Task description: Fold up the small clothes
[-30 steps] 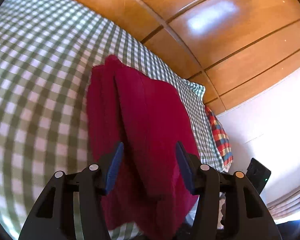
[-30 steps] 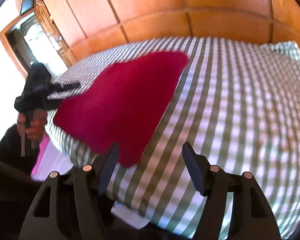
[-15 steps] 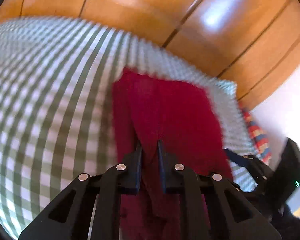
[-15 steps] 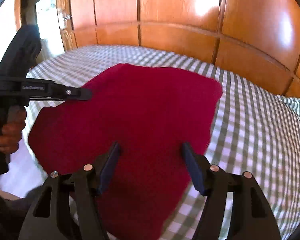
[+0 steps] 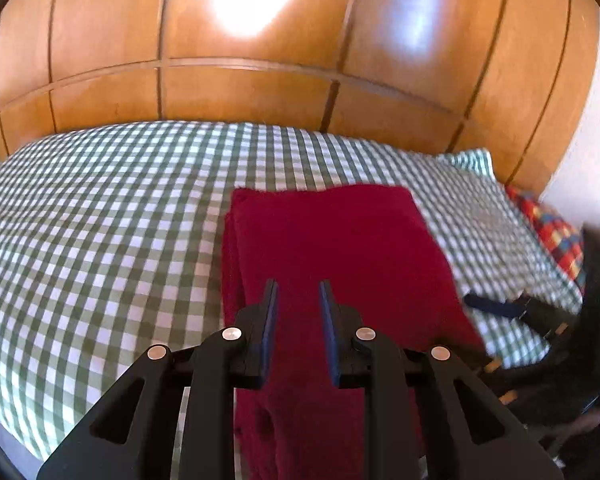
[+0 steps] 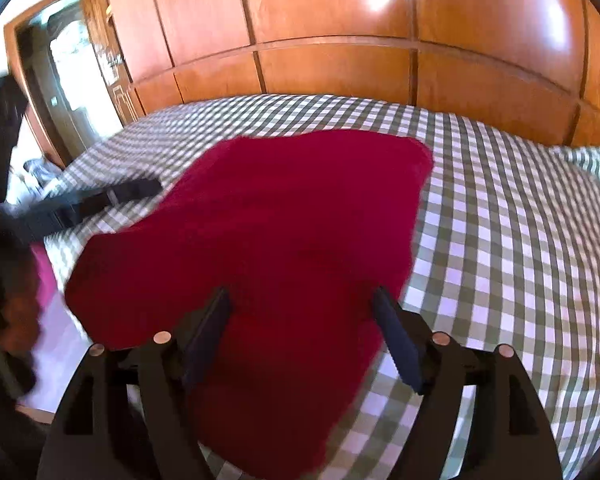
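Observation:
A dark red cloth [image 5: 340, 240] lies folded on the green-and-white checked bed [image 5: 100, 220], its near end hanging over the bed edge. My left gripper [image 5: 298, 292] hovers over the cloth's near part with its jaws a narrow gap apart and nothing between them. In the right wrist view the same red cloth [image 6: 280, 220] spreads across the bed [image 6: 520, 260]. My right gripper [image 6: 302, 300] is open above the cloth's near edge, holding nothing. The left gripper's fingers [image 6: 132, 190] show at the cloth's left side.
A wooden panelled wall [image 5: 260, 80] runs behind the bed. A checked pillow [image 5: 472, 160] and a red, blue and yellow plaid cloth [image 5: 556, 236] lie at the right. A doorway or mirror [image 6: 68, 80] stands at the left.
My left gripper closed to a narrow gap half a second ago and has opened slightly since, rising to a flatter view. The right gripper moved over the cloth and stayed open.

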The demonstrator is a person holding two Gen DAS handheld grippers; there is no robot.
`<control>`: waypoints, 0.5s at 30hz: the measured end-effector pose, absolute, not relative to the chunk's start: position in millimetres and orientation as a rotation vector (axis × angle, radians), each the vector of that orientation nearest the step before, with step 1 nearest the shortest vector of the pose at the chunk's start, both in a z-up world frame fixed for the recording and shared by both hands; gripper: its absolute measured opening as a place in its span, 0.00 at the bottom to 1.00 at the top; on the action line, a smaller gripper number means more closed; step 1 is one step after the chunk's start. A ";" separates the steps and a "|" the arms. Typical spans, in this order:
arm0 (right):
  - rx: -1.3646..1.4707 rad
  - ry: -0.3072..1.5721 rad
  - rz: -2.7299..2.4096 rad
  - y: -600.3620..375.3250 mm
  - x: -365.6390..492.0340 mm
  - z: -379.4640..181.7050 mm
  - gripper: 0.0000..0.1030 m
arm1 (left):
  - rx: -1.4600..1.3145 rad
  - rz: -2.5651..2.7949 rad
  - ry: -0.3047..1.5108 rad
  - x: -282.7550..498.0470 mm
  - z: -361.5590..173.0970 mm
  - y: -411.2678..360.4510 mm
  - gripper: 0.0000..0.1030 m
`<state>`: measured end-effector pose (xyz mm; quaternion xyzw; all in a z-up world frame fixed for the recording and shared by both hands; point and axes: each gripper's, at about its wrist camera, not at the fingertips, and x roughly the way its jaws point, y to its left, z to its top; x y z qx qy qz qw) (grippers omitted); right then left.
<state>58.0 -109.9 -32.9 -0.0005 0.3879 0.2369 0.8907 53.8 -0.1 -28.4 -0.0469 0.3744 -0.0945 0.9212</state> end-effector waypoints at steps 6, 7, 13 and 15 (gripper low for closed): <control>0.054 0.779 0.473 -121.3 77.5 -9.6 0.72 | -0.056 -0.179 0.785 61.3 -43.1 -6.5 0.18; 0.056 0.780 0.470 -120.1 80.8 -8.2 0.72 | -0.056 -0.178 0.786 62.7 -44.4 -8.3 0.18; 0.049 0.798 0.471 -101.3 110.7 -7.5 0.72 | -0.032 -0.166 0.786 63.2 -50.2 -8.7 0.18; 0.058 0.822 0.470 -95.9 125.0 -12.9 0.72 | -0.023 -0.161 0.790 63.6 -52.5 -9.2 0.18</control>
